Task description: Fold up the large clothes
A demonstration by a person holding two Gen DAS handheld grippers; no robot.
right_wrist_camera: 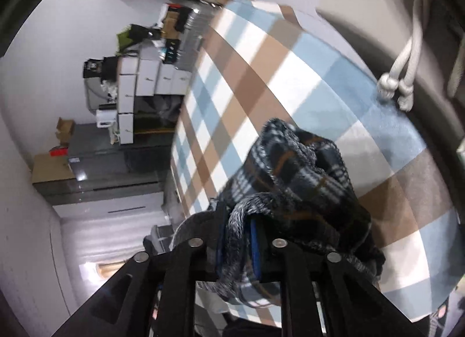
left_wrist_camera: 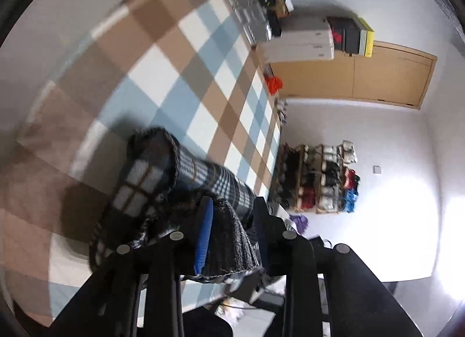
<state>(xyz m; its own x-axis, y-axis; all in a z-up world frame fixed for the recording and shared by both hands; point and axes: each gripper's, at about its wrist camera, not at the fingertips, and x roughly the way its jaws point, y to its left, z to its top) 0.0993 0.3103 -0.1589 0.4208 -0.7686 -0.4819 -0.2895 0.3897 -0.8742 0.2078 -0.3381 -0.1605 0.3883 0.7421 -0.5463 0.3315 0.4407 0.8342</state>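
The left gripper (left_wrist_camera: 232,206) reaches over a bed covered by a checked sheet (left_wrist_camera: 180,55) in brown, pale blue and white, with a fold of dark plaid garment (left_wrist_camera: 186,171) lying between its 2 black fingers (left_wrist_camera: 263,215), against the blue pad of 1 of them; whether the pads press on the cloth is unclear. The bunched garment runs away from the jaws across the sheet. Beyond the bed stand a wooden shelf (left_wrist_camera: 316,180) stuffed with folded clothes, a wooden cabinet (left_wrist_camera: 363,72) and a white wall (left_wrist_camera: 377,139).

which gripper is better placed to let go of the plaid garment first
Left, probably: the plaid garment lies loosely between the left gripper's parted fingers, while it bunches thickly inside the right gripper.
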